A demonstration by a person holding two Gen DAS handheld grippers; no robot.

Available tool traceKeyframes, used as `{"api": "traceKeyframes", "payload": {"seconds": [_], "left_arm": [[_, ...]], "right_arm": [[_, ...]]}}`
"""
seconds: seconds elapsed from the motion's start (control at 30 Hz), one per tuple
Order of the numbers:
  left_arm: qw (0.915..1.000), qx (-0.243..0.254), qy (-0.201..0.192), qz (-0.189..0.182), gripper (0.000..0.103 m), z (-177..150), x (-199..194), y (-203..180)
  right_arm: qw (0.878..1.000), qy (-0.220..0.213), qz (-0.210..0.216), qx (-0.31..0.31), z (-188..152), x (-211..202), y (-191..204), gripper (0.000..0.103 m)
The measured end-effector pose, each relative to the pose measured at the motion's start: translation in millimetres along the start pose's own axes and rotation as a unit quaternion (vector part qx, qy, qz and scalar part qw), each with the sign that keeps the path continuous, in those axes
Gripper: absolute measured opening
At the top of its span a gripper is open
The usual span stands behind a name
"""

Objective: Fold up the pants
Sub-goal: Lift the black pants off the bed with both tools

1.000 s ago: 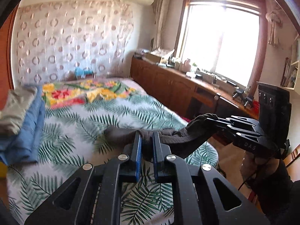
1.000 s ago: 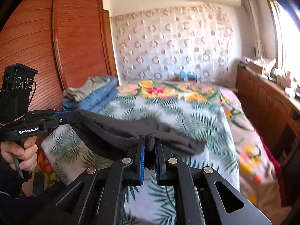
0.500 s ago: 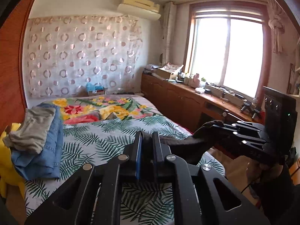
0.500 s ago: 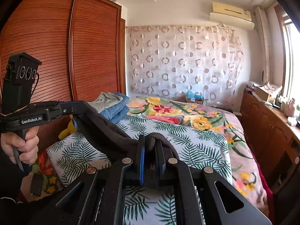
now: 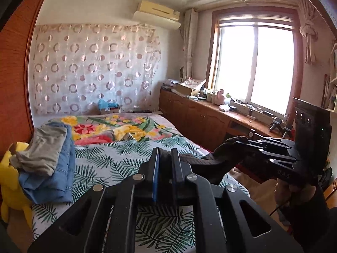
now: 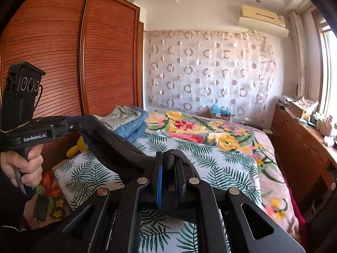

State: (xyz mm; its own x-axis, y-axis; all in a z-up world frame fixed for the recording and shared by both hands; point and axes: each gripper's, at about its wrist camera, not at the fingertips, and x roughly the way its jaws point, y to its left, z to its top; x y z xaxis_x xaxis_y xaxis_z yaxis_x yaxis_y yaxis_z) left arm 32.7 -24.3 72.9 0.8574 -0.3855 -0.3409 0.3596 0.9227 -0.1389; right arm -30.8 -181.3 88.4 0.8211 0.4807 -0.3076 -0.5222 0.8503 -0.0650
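Dark brown pants (image 5: 210,164) hang stretched in the air above the bed between my two grippers. My left gripper (image 5: 165,154) is shut on one end of the cloth, which bunches between its blue-edged pads. In the right wrist view the pants (image 6: 118,149) run as a taut band from the left gripper (image 6: 84,124) at left down to my right gripper (image 6: 168,160), which is shut on the other end. The right gripper (image 5: 242,142) also shows at right in the left wrist view, held by a hand. The lower part of the pants is hidden behind the gripper bodies.
The bed (image 5: 109,160) has a palm-leaf sheet and a floral blanket (image 6: 210,130) at its head. A stack of folded blue and grey clothes (image 5: 46,158) lies at its left edge beside a yellow toy (image 5: 10,181). A wooden wardrobe (image 6: 63,63) and a low cabinet (image 5: 200,120) flank the bed.
Both grippers have risen, lifting the pants off the sheet so that they hang clear of the bed. Both views now tilt higher toward the wall and ceiling.
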Motion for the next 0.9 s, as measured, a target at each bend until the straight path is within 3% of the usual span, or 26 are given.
{"api": "traceKeyframes", "payload": {"seconds": [0.2,0.37,0.7,0.9], "left_arm": [[0.9998,0.007,-0.020,0.007,0.011,10.7,-13.2,1.0],[0.9996,0.004,-0.005,0.028,0.011,3.8,9.1,19.0],[0.9954,-0.027,0.079,0.047,0.011,-22.1,102.1,69.4],[0.9953,-0.022,0.073,0.059,0.011,13.1,138.1,84.4]], "right_arm": [[1.000,-0.016,0.003,-0.012,0.4,-6.2,5.6,0.008],[1.000,-0.007,0.007,-0.010,-7.8,14.6,-0.1,0.008],[0.997,0.073,0.019,0.010,-20.7,127.3,-32.1,0.008],[0.997,0.073,0.010,-0.004,20.5,176.7,-51.5,0.008]]}}
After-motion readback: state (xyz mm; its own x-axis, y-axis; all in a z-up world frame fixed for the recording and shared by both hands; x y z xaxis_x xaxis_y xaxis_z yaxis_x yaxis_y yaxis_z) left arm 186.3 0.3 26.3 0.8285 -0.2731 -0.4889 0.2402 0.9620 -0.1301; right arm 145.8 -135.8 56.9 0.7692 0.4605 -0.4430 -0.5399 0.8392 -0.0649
